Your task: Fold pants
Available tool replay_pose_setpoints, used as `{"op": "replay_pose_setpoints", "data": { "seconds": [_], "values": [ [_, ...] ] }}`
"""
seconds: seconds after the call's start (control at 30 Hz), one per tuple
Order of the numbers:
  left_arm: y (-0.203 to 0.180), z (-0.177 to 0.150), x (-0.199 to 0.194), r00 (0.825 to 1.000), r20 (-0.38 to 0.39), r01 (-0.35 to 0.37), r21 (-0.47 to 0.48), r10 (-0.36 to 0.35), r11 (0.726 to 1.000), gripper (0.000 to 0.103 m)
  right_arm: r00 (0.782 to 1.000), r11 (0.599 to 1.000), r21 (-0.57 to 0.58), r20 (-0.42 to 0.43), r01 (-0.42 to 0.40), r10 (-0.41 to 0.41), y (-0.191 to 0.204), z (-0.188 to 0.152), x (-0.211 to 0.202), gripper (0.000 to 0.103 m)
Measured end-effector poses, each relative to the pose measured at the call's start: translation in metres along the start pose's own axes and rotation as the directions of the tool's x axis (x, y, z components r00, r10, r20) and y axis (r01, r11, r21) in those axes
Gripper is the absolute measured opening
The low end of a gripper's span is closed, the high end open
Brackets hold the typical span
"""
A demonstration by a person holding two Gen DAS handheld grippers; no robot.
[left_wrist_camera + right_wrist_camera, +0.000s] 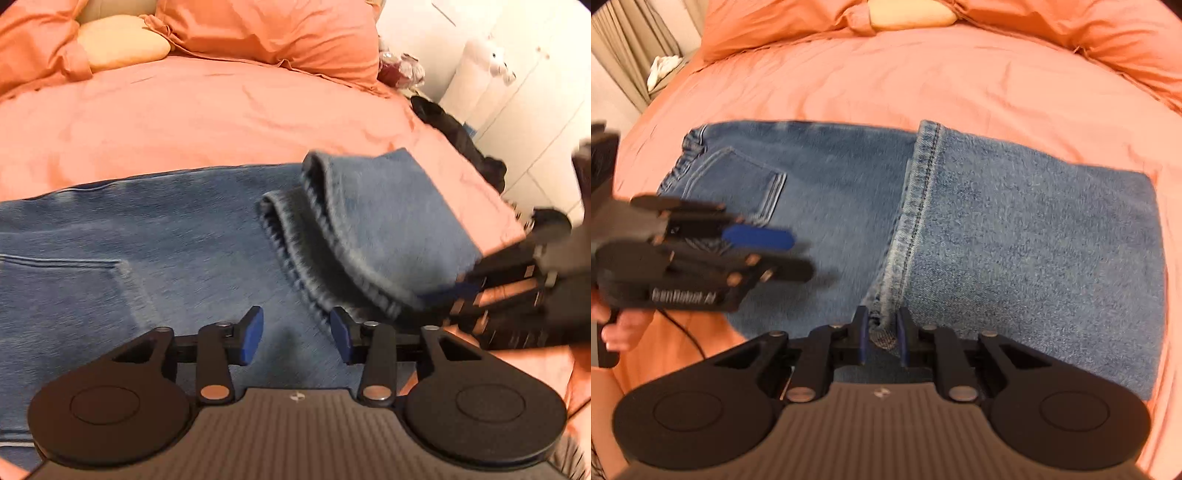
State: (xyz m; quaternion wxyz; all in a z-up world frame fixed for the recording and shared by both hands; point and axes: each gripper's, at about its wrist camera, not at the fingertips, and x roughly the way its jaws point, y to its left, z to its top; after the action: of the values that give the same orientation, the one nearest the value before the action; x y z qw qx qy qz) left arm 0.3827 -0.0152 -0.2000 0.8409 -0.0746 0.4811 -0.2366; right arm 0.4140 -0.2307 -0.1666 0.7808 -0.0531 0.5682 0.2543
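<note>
The jeans [1015,236] are lying soft and floppy. The right gripper [882,338] fingers are pinching the thick hem; the left gripper [297,334] fingers are spread, holding nothing.

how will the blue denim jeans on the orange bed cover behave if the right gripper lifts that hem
The blue denim jeans will probably drape and sag: the folded-over leg already lies limp. The thick stitched hem should hold its edge somewhat. The right gripper pinches one corner only, so the rest likely drags across the orange bed cover.

Orange bed [207,110] (white cupboards [535,122])
</note>
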Motion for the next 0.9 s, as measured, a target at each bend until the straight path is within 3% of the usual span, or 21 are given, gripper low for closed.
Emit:
{"op": "replay_pose_setpoints", "data": {
  "seconds": [0.1, 0.2, 0.33, 0.47, 0.5, 0.53, 0.57, 0.67, 0.8, 0.9],
  "values": [
    [-0.002, 0.008, 0.012, 1.000, -0.001, 0.016, -0.053, -0.016, 0.998, 0.053, 1.000, 1.000, 0.022, -0.011, -0.011, 0.011, -0.001, -0.006, 0.023, 0.012],
    [-0.005, 0.017, 0.027, 1.000, -0.014, -0.017, -0.069, 0.016, 0.997, 0.055, 0.999, 0.999, 0.043, -0.025, -0.028, 0.029, -0.007, -0.013, 0.039, 0.012],
    [-0.007, 0.027, 0.051, 0.997, -0.040, -0.068, -0.056, 0.066, 0.996, 0.055, 0.998, 0.995, 0.082, -0.004, -0.060, 0.061, -0.016, -0.016, 0.042, 0.012],
    [-0.003, 0.038, 0.073, 0.994, -0.032, -0.105, -0.111, 0.102, 0.988, 0.055, 0.996, 0.991, 0.095, 0.011, -0.091, 0.090, -0.023, -0.020, 0.040, 0.013],
    [-0.002, 0.040, 0.079, 0.995, -0.038, -0.100, -0.123, 0.096, 0.987, 0.054, 0.995, 0.991, 0.095, 0.016, -0.096, 0.095, -0.026, -0.021, 0.037, 0.013],
    [-0.003, 0.043, 0.084, 0.994, -0.052, -0.098, -0.126, 0.092, 0.987, 0.045, 0.994, 0.990, 0.093, 0.024, -0.105, 0.103, -0.026, -0.022, 0.035, 0.016],
    [-0.004, 0.045, 0.088, 0.994, -0.062, -0.100, -0.127, 0.093, 0.987, 0.042, 0.993, 0.990, 0.090, 0.029, -0.113, 0.111, -0.028, -0.022, 0.030, 0.017],
    [-0.014, 0.052, 0.094, 0.985, -0.094, -0.154, -0.077, 0.147, 0.985, 0.041, 0.992, 0.990, 0.071, 0.042, -0.120, 0.118, -0.037, -0.019, 0.010, 0.023],
    [-0.021, 0.065, 0.099, 0.969, -0.168, -0.191, -0.026, 0.184, 0.981, 0.041, 0.996, 0.999, 0.044, 0.080, 0.027, -0.030, -0.066, -0.009, -0.023, 0.022],
    [-0.023, 0.070, 0.102, 0.959, -0.204, -0.203, -0.004, 0.198, 0.979, 0.041, 0.983, 0.983, 0.112, 0.092, 0.148, -0.159, -0.109, 0.005, -0.037, 0.015]
  ]
}}
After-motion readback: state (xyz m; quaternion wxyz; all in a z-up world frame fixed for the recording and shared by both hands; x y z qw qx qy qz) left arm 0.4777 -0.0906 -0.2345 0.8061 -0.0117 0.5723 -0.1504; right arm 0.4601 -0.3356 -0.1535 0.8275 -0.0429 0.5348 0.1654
